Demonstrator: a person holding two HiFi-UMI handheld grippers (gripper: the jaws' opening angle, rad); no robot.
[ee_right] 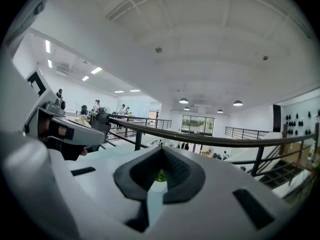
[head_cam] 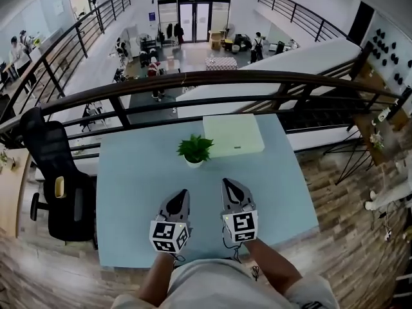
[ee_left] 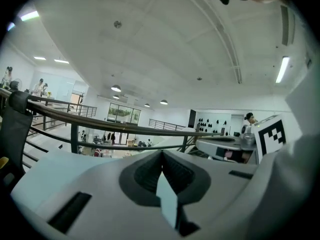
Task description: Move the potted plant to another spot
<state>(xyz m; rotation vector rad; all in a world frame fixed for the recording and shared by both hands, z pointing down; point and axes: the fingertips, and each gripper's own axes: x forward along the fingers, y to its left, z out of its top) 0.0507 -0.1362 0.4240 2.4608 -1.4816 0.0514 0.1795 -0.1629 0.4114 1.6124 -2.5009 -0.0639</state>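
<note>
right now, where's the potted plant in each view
Head view: the potted plant stands mid-way across the blue table, just left of the white box.
Left gripper view: not in it.
Right gripper view: only a green sliver shows low at centre, framed by the right tool.
Shared landmark: the dark curved railing behind the table.

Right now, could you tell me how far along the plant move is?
Nothing looks done: the plant stands mid-table by the box, untouched. Nothing is in hand: the left gripper and right gripper are both shut and empty, short of the plant. Left to do: open a gripper, grip the pot and carry it to another spot on the table.
</note>
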